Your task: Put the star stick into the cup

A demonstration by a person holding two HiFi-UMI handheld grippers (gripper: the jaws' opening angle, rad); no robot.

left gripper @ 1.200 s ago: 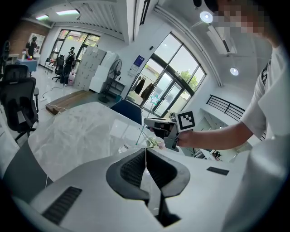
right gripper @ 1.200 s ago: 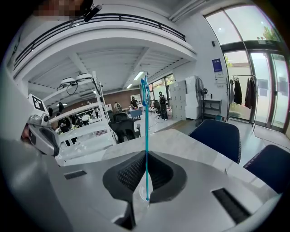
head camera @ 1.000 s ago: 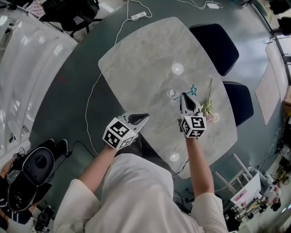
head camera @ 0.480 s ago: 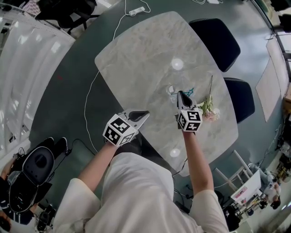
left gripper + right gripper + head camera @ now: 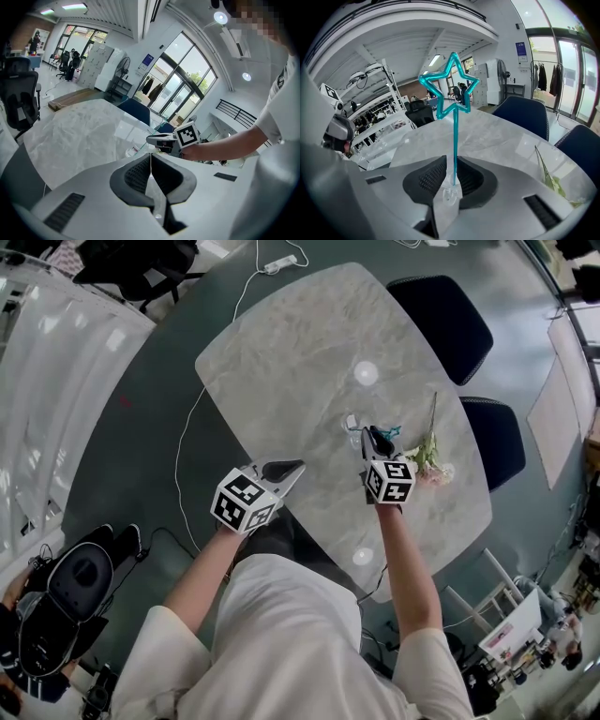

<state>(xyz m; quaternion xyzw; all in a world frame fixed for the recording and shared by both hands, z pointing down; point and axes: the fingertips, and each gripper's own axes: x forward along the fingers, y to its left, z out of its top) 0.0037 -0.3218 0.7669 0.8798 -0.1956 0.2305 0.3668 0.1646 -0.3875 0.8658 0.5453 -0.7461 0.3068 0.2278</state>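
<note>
My right fingers (image 5: 429, 177) have just opened a little, and the star stick (image 5: 455, 136) stands loose between them by the cup (image 5: 352, 424); it looks light and slippy, so I'd pinch low, and my left fingers (image 5: 133, 176) are closed on nothing.

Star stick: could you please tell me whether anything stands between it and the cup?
Nothing visible does. The star stick stands upright between the jaws of the right gripper, which have just been opening, with its lower end seemingly at the clear cup below. The flower lies aside on the table.
</note>
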